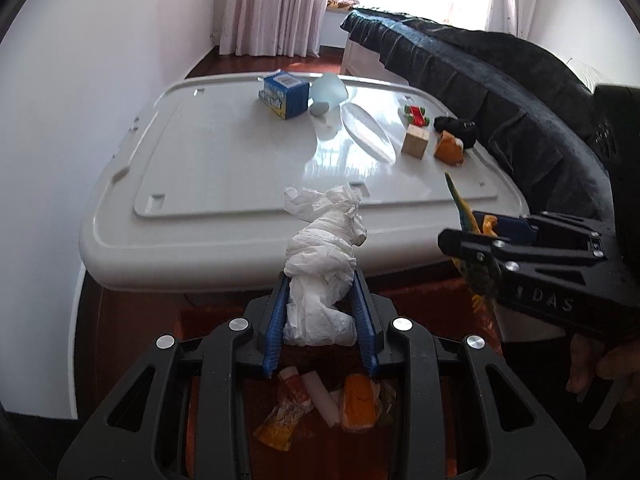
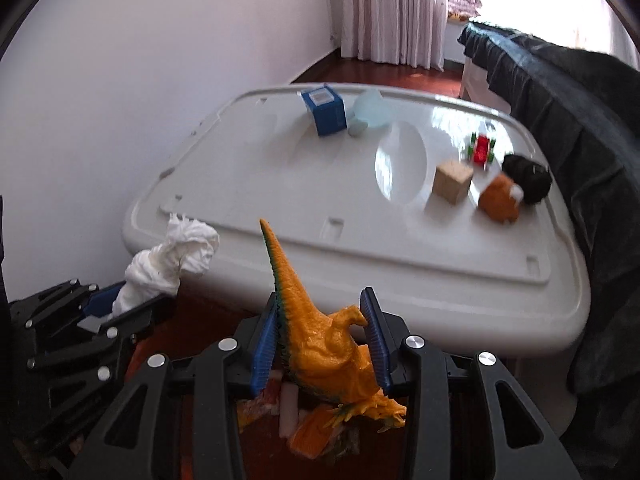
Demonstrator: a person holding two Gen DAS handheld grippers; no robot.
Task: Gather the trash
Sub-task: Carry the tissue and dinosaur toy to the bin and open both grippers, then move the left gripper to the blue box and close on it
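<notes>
Left wrist view: the left gripper [image 1: 322, 304] has its fingers clamped on a crumpled white tissue [image 1: 324, 280] just off the table's [image 1: 224, 152] near edge; the right gripper [image 1: 480, 240] reads "DAS".

Right wrist view: its fingers grip an orange toy dinosaur [image 2: 320, 344] above wrappers [image 2: 308, 436] on the floor.

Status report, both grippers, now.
Left gripper shut on crumpled tissue. Right gripper shut on orange toy dinosaur. Wrappers below. Path clear.

Both tongs, left [image 1: 320, 308] and right [image 2: 326, 344], clamped, angled downward
</notes>
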